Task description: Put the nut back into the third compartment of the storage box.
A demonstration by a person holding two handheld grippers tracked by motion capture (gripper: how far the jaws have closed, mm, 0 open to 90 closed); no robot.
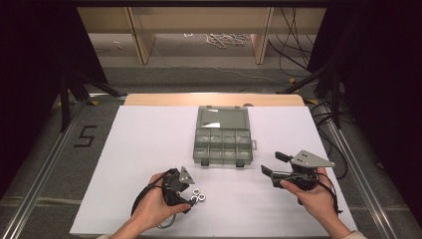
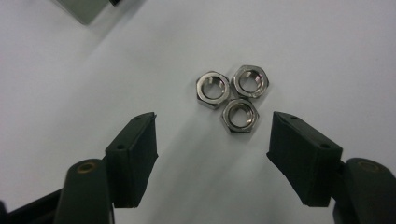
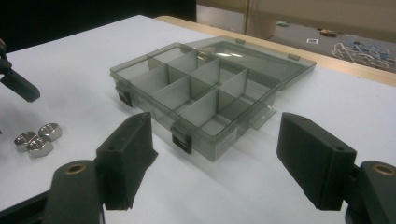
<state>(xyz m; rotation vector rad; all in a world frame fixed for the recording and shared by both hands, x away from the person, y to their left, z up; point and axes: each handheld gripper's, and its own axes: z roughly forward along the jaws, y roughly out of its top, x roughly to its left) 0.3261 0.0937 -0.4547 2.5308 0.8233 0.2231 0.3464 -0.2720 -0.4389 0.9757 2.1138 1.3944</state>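
Three silver hex nuts [image 2: 232, 95] lie touching in a small cluster on the white table sheet [image 1: 149, 149]; they sit at the front [image 1: 199, 195] and far left [image 3: 37, 139]. My left gripper [image 2: 212, 115] hovers over them, open, the nearest nut level with its fingertips and untouched. In the high view the left gripper [image 1: 191, 199] points at the nuts. A smoky grey compartment box [image 1: 222, 142] lies open mid-table, lid folded back. My right gripper [image 1: 272, 163] is open and holds nothing, aimed at the box [image 3: 201, 88] from its right front.
The box's divided compartments look bare. Its latches [image 3: 182, 142] hang on the near wall. The table's wooden far edge [image 1: 214, 99] borders the sheet. Dark stands and cables sit on the floor at both sides. Bare sheet lies left and right of the box.
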